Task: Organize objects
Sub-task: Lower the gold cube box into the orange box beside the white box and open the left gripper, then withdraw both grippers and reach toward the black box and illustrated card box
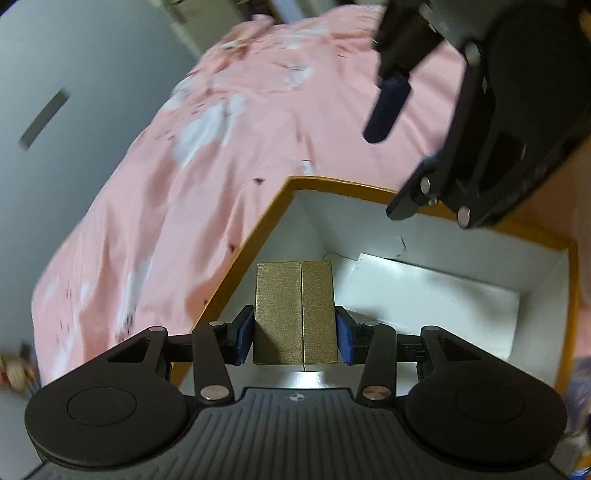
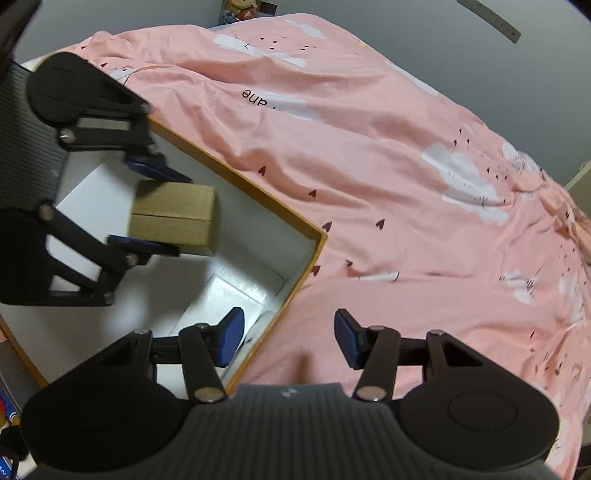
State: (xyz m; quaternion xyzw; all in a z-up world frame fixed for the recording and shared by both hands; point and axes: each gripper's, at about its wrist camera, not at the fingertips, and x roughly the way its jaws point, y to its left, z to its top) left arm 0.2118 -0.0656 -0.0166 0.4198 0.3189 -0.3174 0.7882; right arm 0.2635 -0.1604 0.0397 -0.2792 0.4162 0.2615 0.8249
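**Entry: gold box carried over the open carton**

While the left gripper (image 1: 294,334) hung above the carton, we logged its blue pads (image 1: 244,334) pressed against the two long sides of the small gold box (image 1: 295,314), clamped firmly enough that the box rode free of any surface. The box's seam, where lid meets base, ran along the line of the fingers, so the pads bore on both halves at once; we judged this grip was chosen to keep the lid from lifting in transit.

Item two, the right gripper (image 2: 290,339): jaws apart, nothing between them. It straddled the near corner of the carton, one pad (image 2: 231,334) over the interior and the other over the bedding, seemingly held clear so as not to crowd the drop.

Item three, the orange-rimmed carton (image 1: 255,236): white inside, lying on the pink duvet (image 2: 369,166). On its floor we noted only a flat white insert (image 1: 436,284); the gold box hung above the inner corner beside it, not yet set down. That corner appeared the intended berth.

Surroundings: grey wall (image 1: 55,55) beyond the bed; soft toys (image 2: 242,7) at the far edge, too small to catalogue.
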